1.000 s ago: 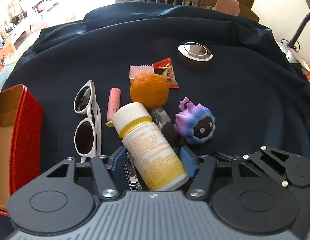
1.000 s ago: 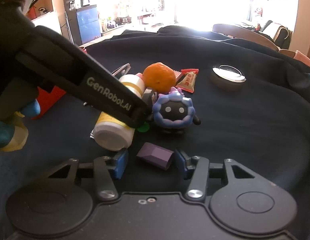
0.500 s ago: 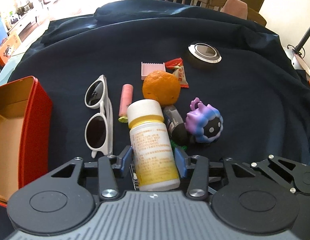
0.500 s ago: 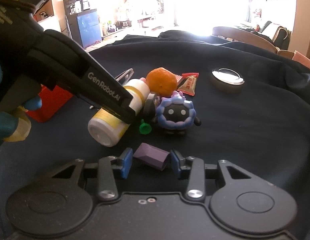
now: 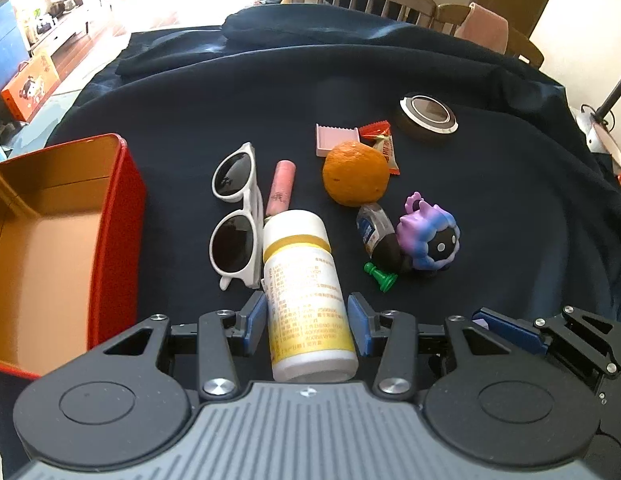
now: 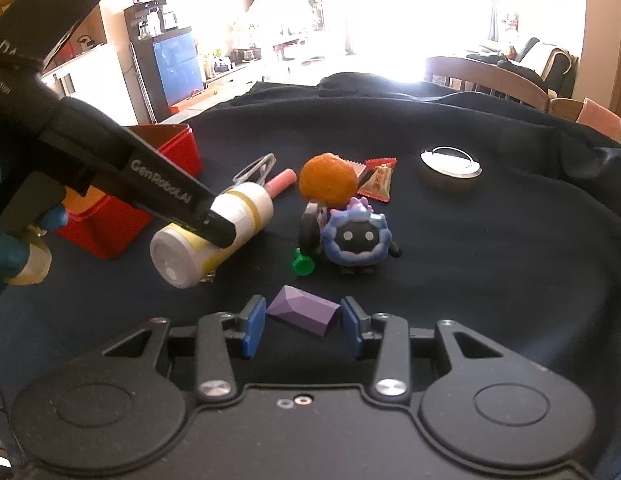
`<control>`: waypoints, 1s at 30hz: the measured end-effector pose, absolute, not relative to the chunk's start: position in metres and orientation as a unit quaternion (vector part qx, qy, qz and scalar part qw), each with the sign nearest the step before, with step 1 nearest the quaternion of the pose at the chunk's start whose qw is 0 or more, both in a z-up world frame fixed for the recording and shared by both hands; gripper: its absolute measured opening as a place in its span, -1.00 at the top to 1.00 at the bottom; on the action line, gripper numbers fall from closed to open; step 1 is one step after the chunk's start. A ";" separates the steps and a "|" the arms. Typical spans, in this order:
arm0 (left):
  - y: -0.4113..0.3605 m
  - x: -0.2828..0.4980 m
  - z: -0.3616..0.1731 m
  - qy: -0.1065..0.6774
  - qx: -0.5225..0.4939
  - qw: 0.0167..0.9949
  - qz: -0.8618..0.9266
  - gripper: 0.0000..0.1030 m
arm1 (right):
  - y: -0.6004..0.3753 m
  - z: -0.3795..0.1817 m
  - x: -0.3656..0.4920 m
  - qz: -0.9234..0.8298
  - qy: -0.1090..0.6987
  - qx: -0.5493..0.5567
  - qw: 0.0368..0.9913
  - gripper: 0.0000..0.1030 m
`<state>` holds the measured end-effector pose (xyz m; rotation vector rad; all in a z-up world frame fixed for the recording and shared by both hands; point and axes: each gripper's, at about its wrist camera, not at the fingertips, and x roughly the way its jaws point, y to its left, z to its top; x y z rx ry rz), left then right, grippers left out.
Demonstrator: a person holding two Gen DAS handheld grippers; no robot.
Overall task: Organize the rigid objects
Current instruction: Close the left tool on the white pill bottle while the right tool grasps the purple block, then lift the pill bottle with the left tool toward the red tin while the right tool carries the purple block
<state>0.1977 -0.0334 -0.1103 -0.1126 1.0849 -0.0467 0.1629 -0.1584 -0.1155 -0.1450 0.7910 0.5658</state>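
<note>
While both grippers are busy, the red box [image 5: 110, 240] sits open at the far left, and it looks like the place where the hard things should go. Next to it lie the white sunglasses [image 5: 234, 216] and a pink tube [image 5: 281, 188]. The left gripper [image 5: 306, 320] has its jaws closed on the white and yellow pill bottle [image 5: 304, 292], which seems to be lifted off the dark blue cloth [image 5: 270, 92]. The bottle is round and smooth and held near its bottom end, so it could slip or tip out on the way to the box. Its cap end is close to the sunglasses and could knock them.

Further right are an orange [image 5: 355, 174], a small dark bottle [image 5: 380, 240], a green pawn [image 5: 380, 276] and a purple and blue toy [image 5: 430, 236], all close together. The right gripper [image 6: 302, 326] has its blue pads [image 6: 253, 326] on both sides of a purple block [image 6: 304, 314]. I cannot tell if they squeeze it yet. The block sits slanted, so it could twist or pop out.
</note>
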 end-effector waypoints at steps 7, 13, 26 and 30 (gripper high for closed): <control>-0.017 0.182 -0.097 0.517 -0.085 0.852 -0.023 0.17 | -0.155 -0.102 0.156 0.282 0.375 -0.070 0.880 0.22; -0.003 0.170 -0.088 0.515 -0.106 0.850 -0.031 0.19 | -0.146 -0.095 0.152 0.285 0.372 -0.073 0.880 0.22; 0.042 0.168 -0.070 0.506 -0.142 0.845 -0.099 0.83 | -0.113 -0.074 0.142 0.237 0.374 -0.074 0.893 0.22; 0.047 0.174 -0.073 0.516 -0.110 0.840 -0.128 0.94 | -0.100 -0.077 0.141 0.214 0.385 -0.074 0.895 0.22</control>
